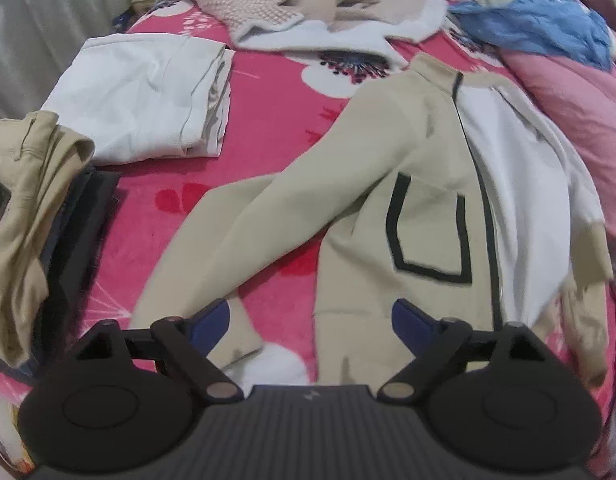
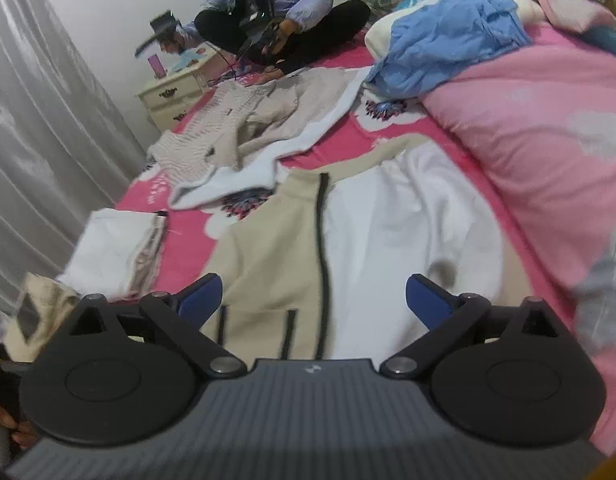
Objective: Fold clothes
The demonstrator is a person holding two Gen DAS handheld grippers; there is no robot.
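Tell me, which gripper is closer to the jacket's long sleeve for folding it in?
Probably the left. The open left gripper hovers right over the beige jacket's spread sleeve near its cuff. The open right gripper faces the white lining instead.

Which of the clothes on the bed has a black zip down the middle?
The beige jacket spread flat right before both open grippers. Only it shows a black zip and a black-outlined pocket; the folded white piece and knitted sweater have neither.

Legible text: none. Sole mark: a small pale logo, no readable letters, on each gripper body, left gripper (image 1: 310,322) and right gripper (image 2: 313,298).
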